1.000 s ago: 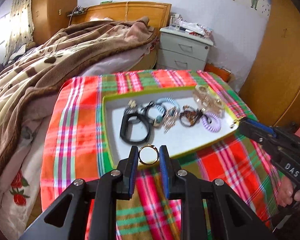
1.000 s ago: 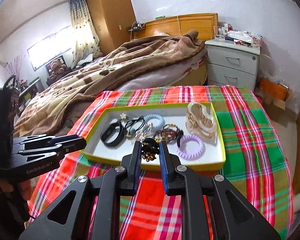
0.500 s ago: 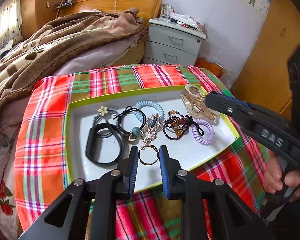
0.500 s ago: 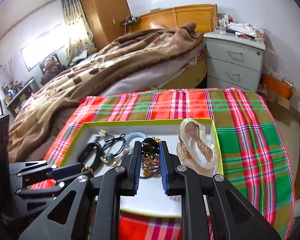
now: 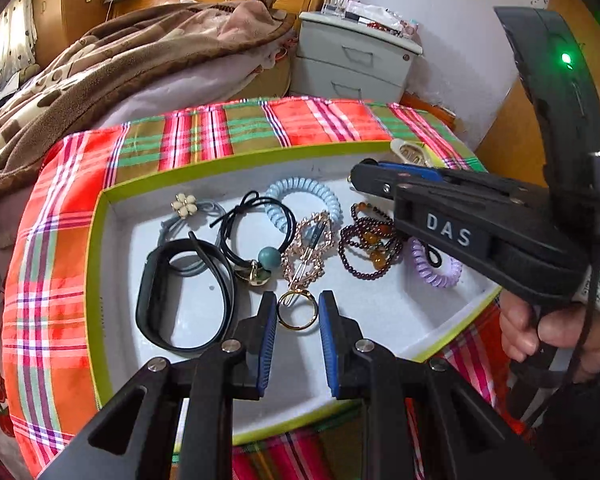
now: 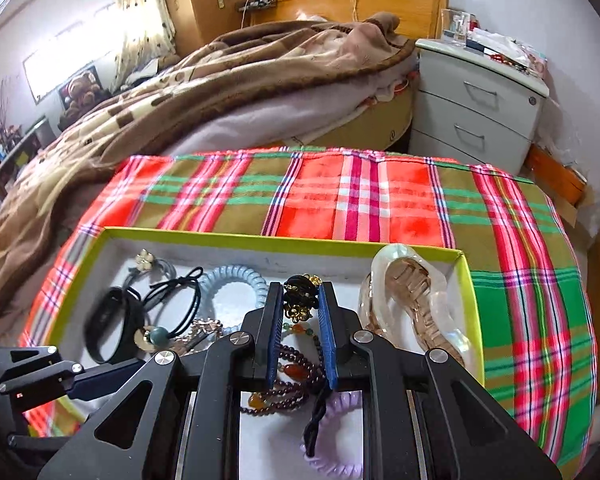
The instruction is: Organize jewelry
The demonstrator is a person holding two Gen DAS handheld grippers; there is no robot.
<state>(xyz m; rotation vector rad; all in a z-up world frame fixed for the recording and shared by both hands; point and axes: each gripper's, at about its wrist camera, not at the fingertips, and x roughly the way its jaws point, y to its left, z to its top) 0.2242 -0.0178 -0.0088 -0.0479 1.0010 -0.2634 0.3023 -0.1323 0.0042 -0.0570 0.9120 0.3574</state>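
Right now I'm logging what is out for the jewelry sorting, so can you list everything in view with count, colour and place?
tray: one, white with lime rim, on the plaid cloth
plaid cloth: one, red and green, under the tray
wristband: one, black, tray's left
flower hair tie: one, grey with cream flower, far left
coil hair ties: pale blue, lilac
bead bracelet: one, dark red with amber beads, centre right
claw clip: one, clear beige, tray's right end
nightstand: one, grey, by the bed
left hand-held gripper: holds a gold ring
right hand-held gripper: holds a black and gold hair tie
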